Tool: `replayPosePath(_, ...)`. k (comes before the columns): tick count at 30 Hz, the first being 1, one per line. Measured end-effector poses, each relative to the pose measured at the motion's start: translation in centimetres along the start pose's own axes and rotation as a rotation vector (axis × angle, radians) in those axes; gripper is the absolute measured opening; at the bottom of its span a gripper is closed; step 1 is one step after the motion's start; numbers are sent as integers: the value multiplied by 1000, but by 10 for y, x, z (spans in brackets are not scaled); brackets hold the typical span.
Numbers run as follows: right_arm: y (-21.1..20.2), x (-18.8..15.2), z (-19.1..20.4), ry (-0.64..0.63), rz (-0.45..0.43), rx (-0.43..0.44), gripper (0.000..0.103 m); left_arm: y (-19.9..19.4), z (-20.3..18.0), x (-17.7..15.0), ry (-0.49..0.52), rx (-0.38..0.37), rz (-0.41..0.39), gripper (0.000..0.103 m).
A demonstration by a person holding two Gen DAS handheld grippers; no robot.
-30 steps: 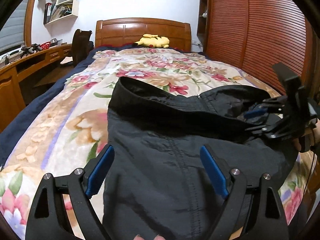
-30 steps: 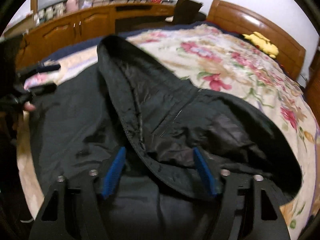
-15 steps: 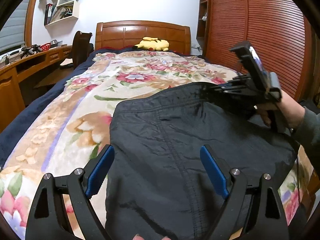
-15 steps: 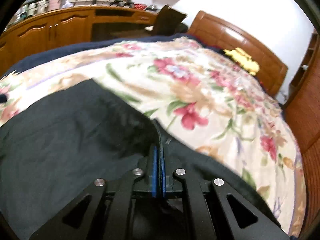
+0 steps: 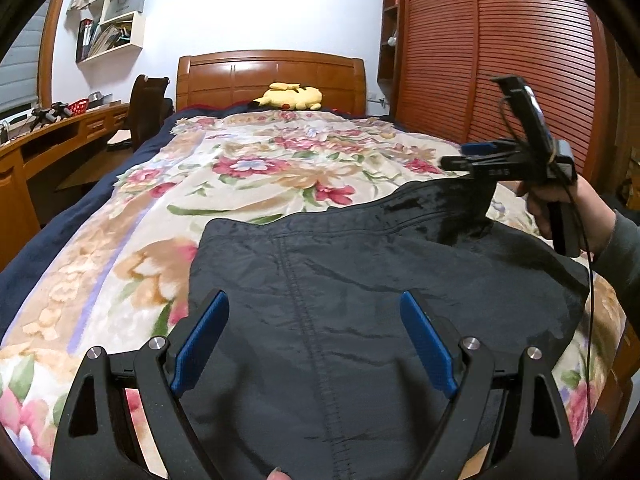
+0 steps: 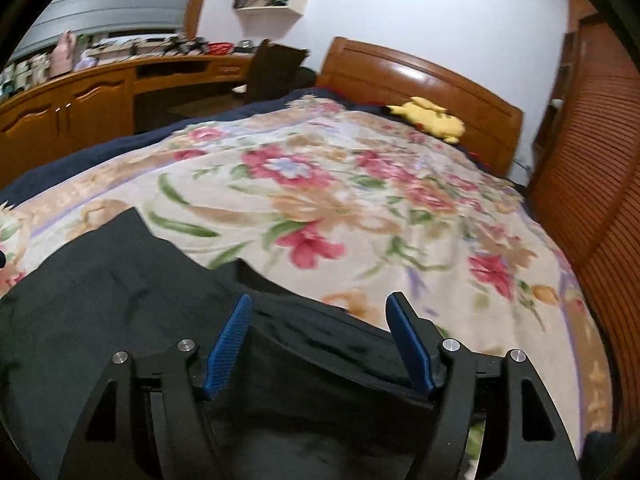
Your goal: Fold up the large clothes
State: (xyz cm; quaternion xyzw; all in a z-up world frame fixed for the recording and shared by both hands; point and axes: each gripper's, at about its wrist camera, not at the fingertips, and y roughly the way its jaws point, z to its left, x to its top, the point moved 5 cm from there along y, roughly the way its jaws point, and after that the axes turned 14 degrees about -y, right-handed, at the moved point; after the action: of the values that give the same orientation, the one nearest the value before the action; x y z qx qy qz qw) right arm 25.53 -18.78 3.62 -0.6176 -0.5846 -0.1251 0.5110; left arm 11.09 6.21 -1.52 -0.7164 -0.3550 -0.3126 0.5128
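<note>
A large black garment (image 5: 360,300) lies flat on the floral blanket (image 5: 260,168), its far edge folded straight. My left gripper (image 5: 313,296) hovers open over the garment's near part, nothing between its blue pads. My right gripper (image 5: 456,156), held by a hand (image 5: 568,208), hangs above the garment's far right corner, where a peak of fabric rises to just under its fingers. In the right wrist view the right gripper (image 6: 319,298) has its jaws opening; the garment (image 6: 120,300) edge lies below and between the pads, which do not press on it.
A yellow plush toy (image 5: 290,96) lies by the wooden headboard (image 5: 272,76). A slatted wooden wardrobe (image 5: 500,60) stands along the right side of the bed. A desk (image 5: 40,140) and chair (image 5: 146,108) stand to the left. Bare blanket stretches beyond the garment.
The right gripper shut on the garment's open far edge, pulled it over so the top lies folded, then rose and opened. The left gripper stayed where it was.
</note>
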Motion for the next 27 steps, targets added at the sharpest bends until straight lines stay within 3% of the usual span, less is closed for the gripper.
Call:
replayPosePath(5,-41,-37,-43,95,-46,-59,72,-1,-14,-2,17,-21,-4,88)
replayPosePath(11,-48,-81,-71,148,30,-80,72,4,-20,-5,37,-23,12,88)
replayPosePath(16,-1,-106,-71,205,187,19,72,8,-23,-7,41,-16,20,88)
replayPosePath(24,63,-117,-68,297,285,159,71,18,-20,-15,54,8,56,88)
replayPosePath(26,70,-115,-70,315,277,194,58,19,-19,-17,56,10,62,88)
replayPosePath(27,74,-113,-73,316,260,219,39,20,-19,-17,55,10,64,88)
